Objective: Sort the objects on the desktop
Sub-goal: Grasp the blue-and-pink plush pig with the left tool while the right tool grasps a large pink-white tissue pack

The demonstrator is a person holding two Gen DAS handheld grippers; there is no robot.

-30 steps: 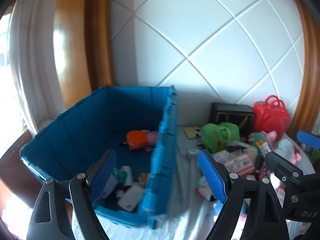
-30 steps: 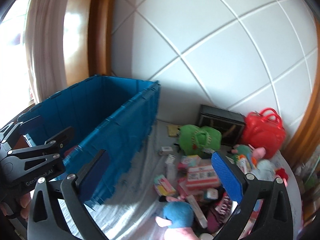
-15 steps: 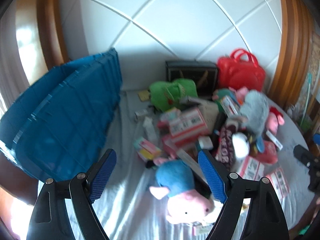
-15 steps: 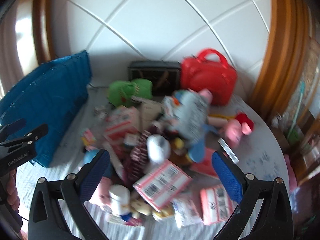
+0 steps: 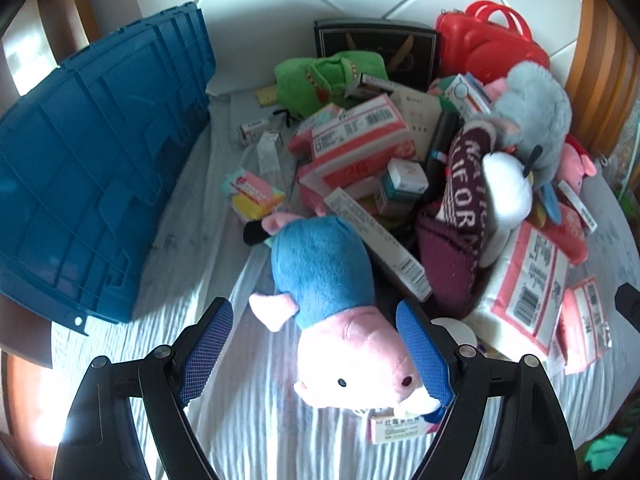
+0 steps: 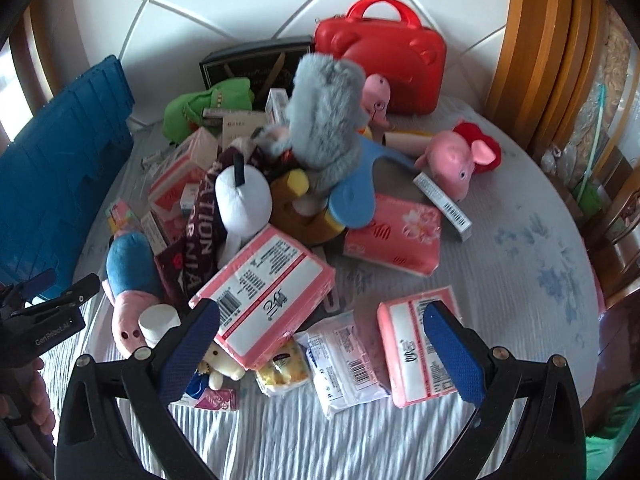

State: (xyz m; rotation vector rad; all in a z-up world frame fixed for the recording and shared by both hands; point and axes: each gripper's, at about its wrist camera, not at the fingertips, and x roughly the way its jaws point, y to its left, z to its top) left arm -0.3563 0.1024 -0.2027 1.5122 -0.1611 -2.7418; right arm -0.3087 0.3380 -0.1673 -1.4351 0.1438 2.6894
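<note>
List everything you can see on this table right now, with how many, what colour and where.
Storage crate: one, blue, left side of the table.
Pig plush: one, blue body with pink head, lying between the left gripper's fingers.
Second pig plush: one, pink with red, right of the pile.
Green plush: one, back of the pile.
Grey plush: one, top of the pile.
Red case: one, against the wall.
Black box: one, beside the red case.
Pink tissue packs: several, front of the pile.
Tablecloth: one, white with blue print.
Left gripper: open, over the pig plush.
Right gripper: open, above the tissue packs.
</note>
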